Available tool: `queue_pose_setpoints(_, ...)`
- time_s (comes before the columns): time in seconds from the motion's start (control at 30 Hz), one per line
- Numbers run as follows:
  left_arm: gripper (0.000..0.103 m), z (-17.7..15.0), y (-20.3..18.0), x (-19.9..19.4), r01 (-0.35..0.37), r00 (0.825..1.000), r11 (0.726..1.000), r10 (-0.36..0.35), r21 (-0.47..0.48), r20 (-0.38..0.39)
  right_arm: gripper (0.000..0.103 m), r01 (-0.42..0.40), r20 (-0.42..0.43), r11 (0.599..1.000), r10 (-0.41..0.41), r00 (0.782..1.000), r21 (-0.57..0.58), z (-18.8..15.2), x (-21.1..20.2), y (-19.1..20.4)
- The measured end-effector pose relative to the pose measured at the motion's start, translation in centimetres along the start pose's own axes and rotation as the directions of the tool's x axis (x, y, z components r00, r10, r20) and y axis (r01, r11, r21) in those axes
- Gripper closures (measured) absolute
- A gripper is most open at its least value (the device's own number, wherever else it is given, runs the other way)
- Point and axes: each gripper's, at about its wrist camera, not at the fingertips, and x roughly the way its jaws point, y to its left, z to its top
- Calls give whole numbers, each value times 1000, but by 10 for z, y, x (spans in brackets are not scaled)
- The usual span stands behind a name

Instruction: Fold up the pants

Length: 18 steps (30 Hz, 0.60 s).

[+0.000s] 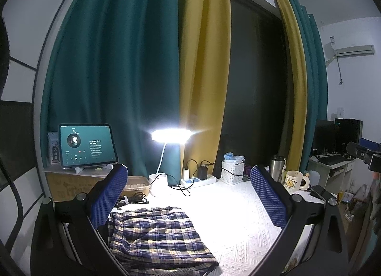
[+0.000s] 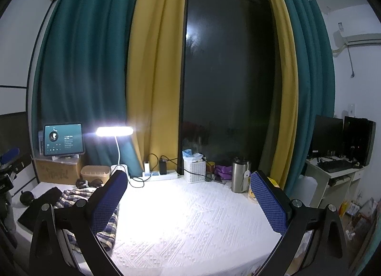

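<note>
Right now your left gripper (image 1: pixel 189 180) and right gripper (image 2: pixel 188 186) both gape wide, holding nothing, above the table (image 2: pixel 190 228); the pants (image 1: pixel 157 235) lie folded at its left.

Window: dark pane (image 2: pixel 228 73) at 12 o'clock
Curtains: teal curtain (image 2: pixel 83 61), yellow curtain (image 2: pixel 154 61)
Light: lit desk lamp (image 2: pixel 114 131) at 10 o'clock
Walls: white, air conditioner (image 2: pixel 357 37) at 2 o'clock

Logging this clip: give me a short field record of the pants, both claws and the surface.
pants: plaid pants lie bunched on the white textured cover, at its left side
left claw: left claw open, raised above the pants, holding nothing
right claw: right claw open over bare cover, pants to its left
lighting: desk lamp on
fold state: cannot tell
</note>
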Motion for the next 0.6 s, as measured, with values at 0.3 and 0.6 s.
queue_pose_setpoints(0.3,1,0,-1,0,-1,1000,1000,1,3,1,0,-4,0,1000,4,1000,1,0,1,-2)
queue_pose_setpoints(0.6,1,-1,-1,2,3,1000,1000,-3,10,-5,0,-1,-7,1000,1,1000,1,-4,1,-1)
